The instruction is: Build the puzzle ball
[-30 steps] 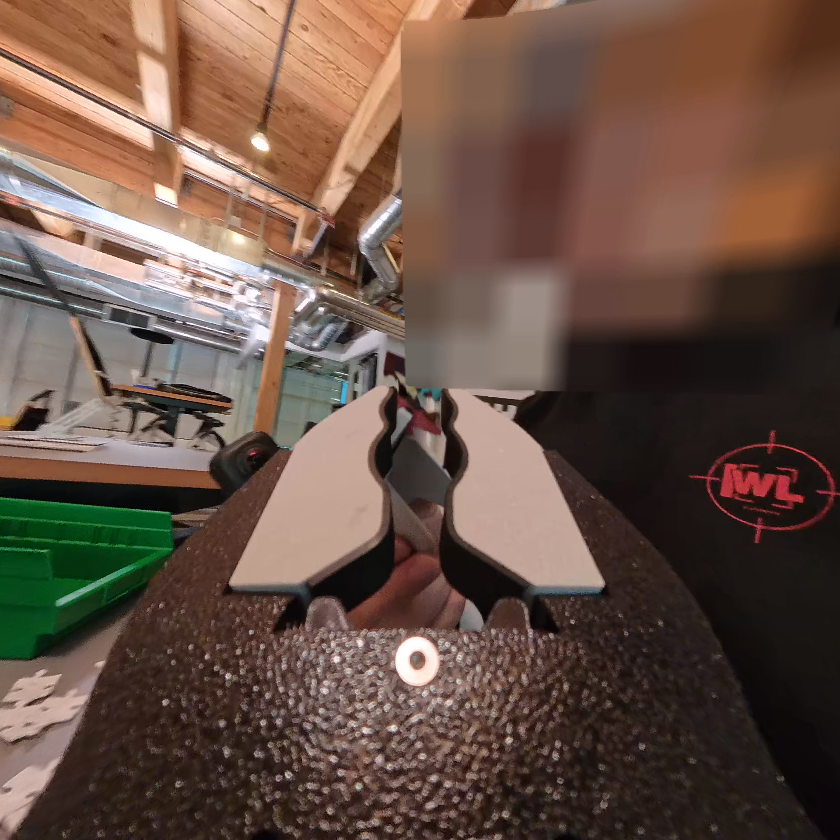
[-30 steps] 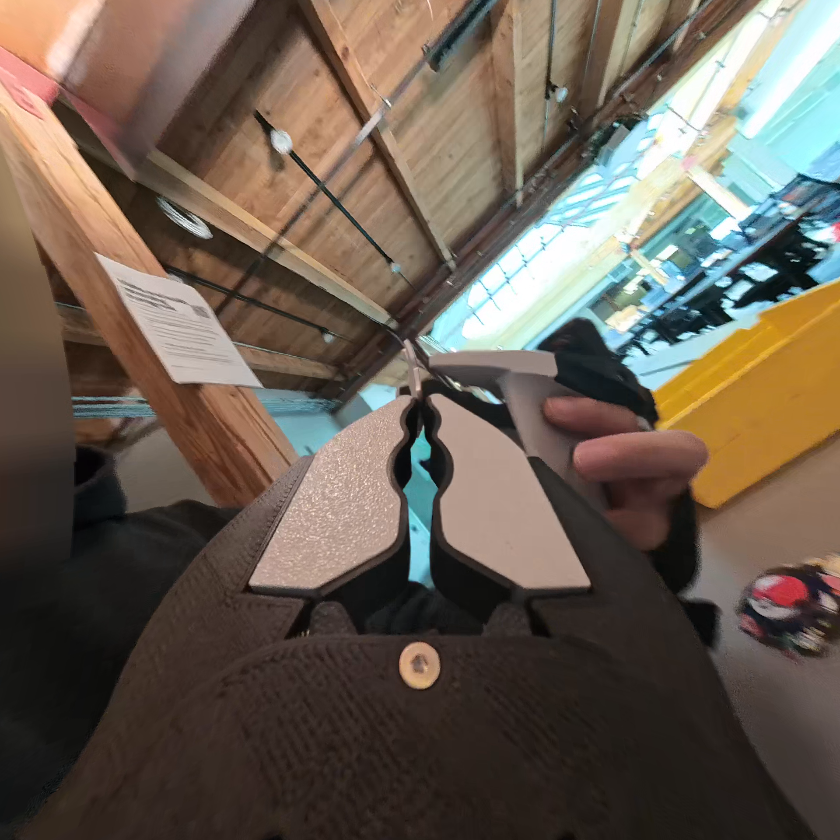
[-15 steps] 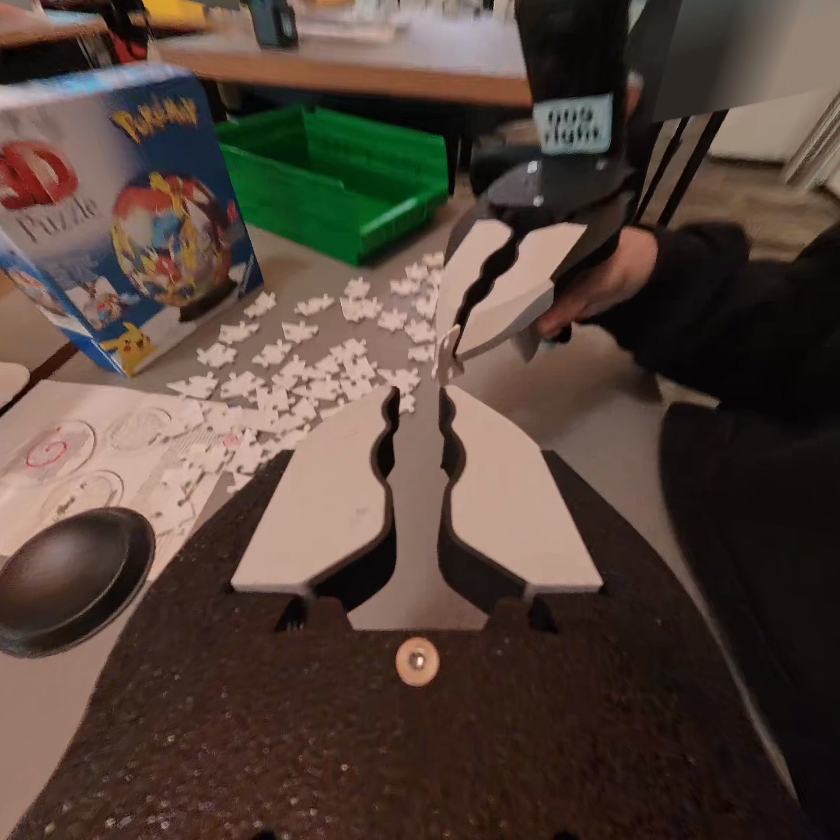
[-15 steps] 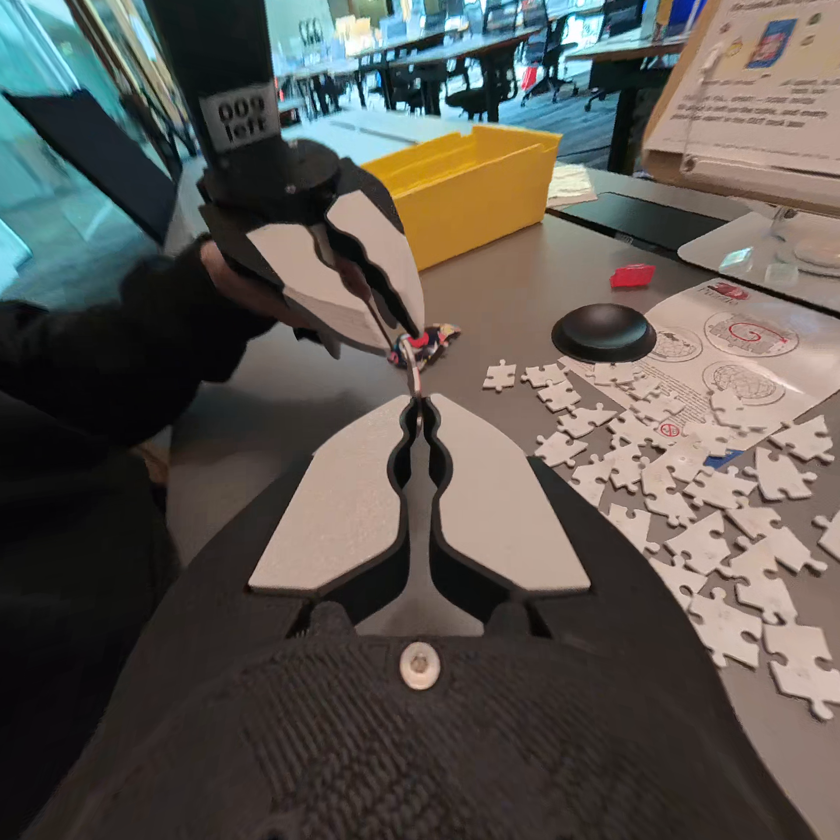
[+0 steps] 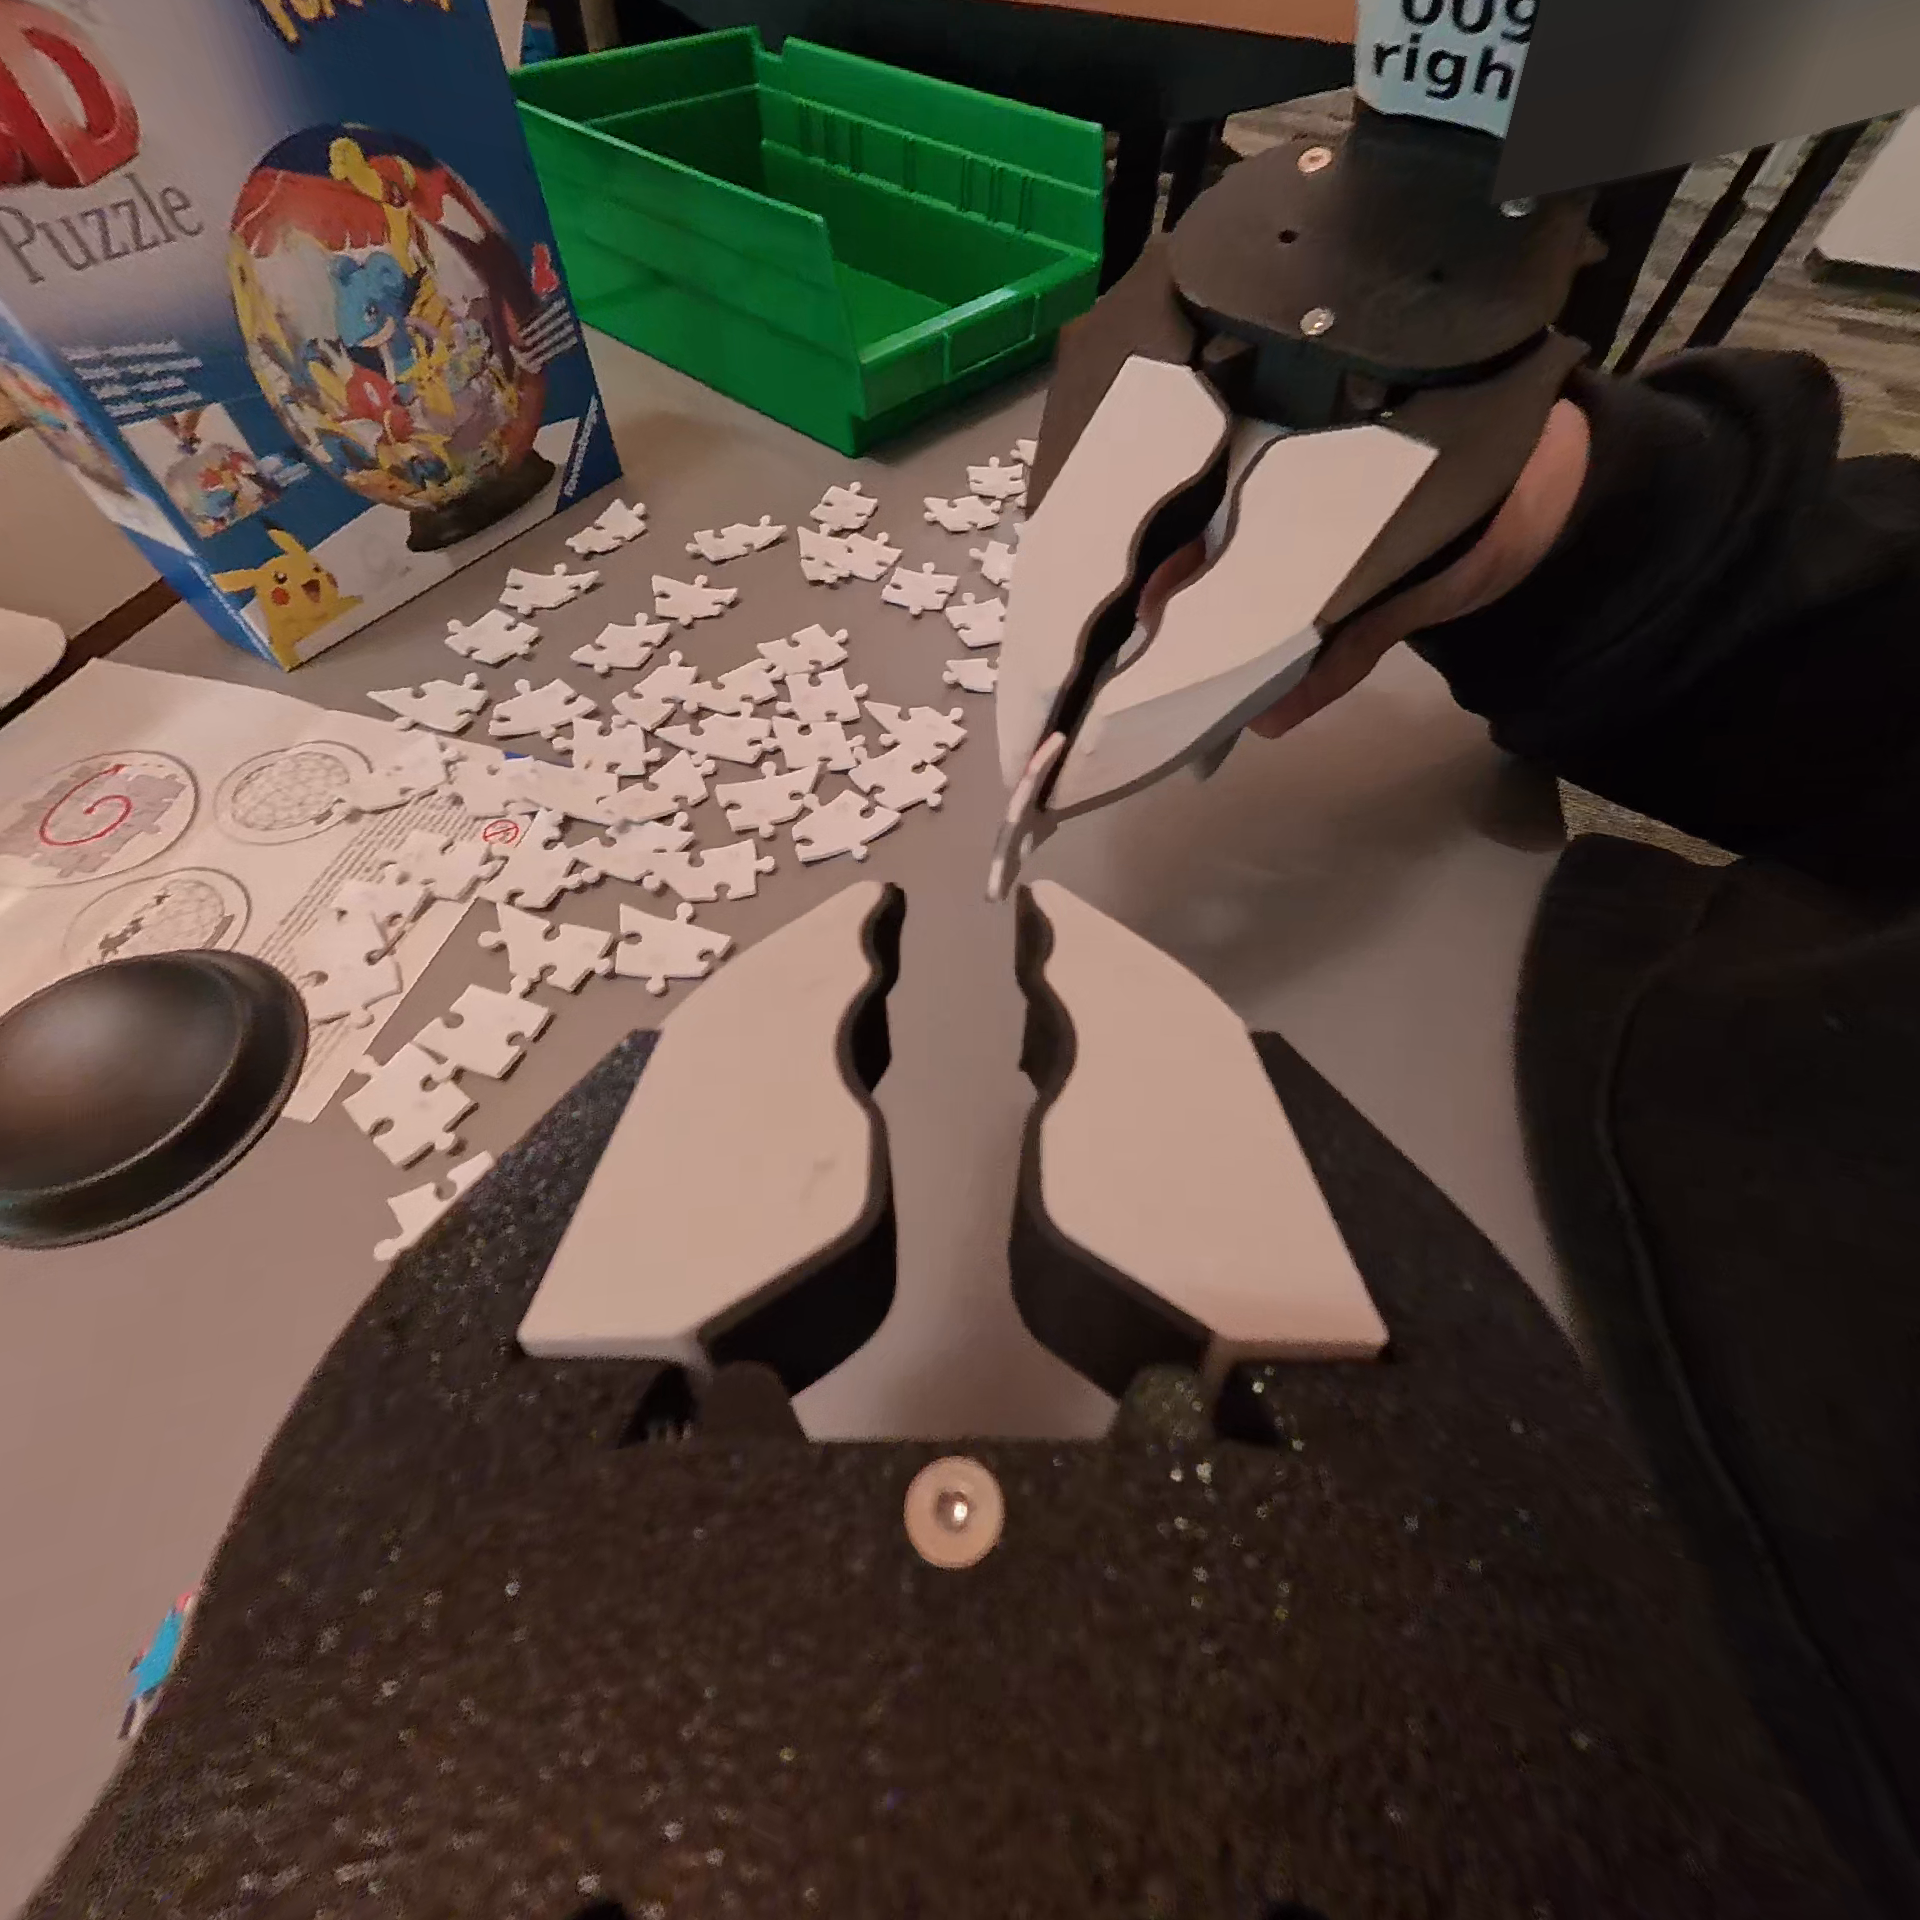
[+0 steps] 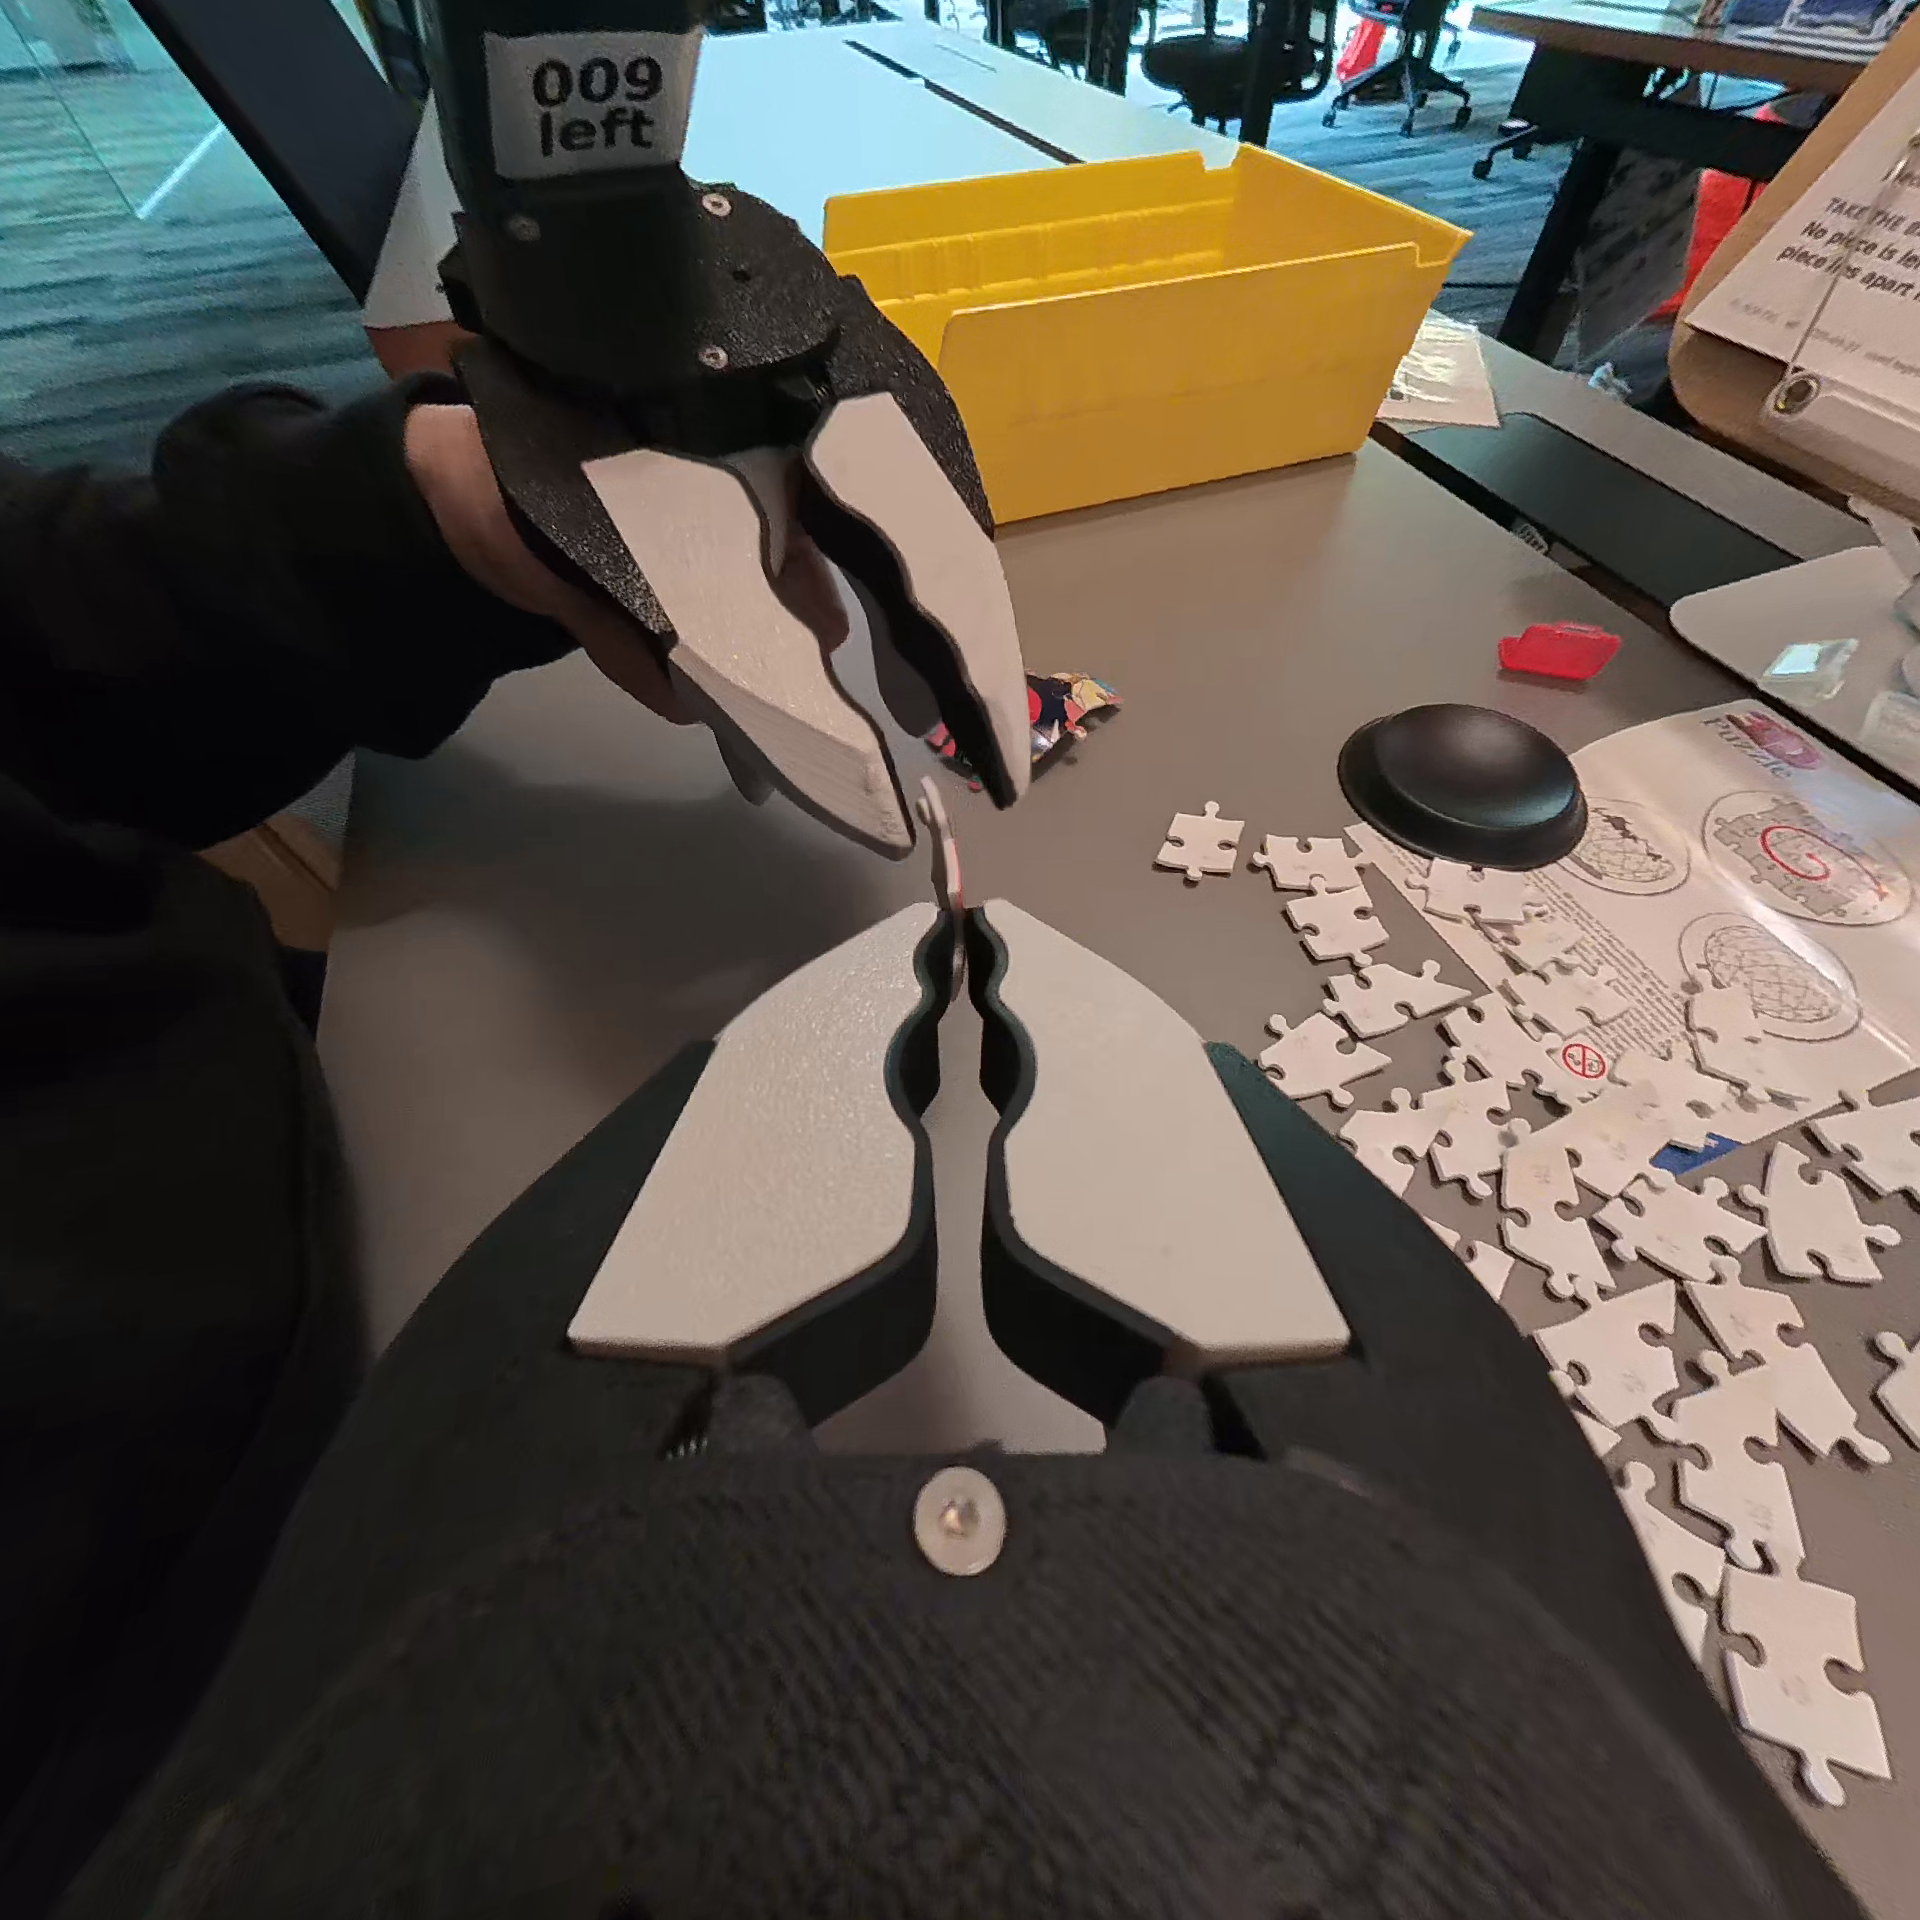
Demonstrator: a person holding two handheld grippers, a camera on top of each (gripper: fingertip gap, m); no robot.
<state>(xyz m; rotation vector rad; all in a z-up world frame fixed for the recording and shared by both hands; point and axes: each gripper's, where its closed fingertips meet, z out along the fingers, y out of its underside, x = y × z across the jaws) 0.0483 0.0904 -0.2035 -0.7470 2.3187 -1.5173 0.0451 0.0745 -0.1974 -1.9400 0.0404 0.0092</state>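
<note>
Grey table (image 5: 1299, 935) bears scattered puzzle pieces (image 5: 727, 717), box (image 5: 312, 312), seemingly paper sheet (image 5: 156, 810).

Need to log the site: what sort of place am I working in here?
Probably a shared office or lab workspace. Rows of desks with wheeled chairs stand behind, plastic parts bins sit on the grey table, and there's carpet on the floor.

The left tongs (image 5: 958, 899) gape open over the grey desk (image 5: 1299, 894). Opposite, the right tongs (image 5: 1023, 821) pinch one white cardboard puzzle piece (image 5: 1016, 831) edge-on, beside scattered white pieces (image 5: 717, 727) and a green plastic bin (image 5: 831, 239).
</note>
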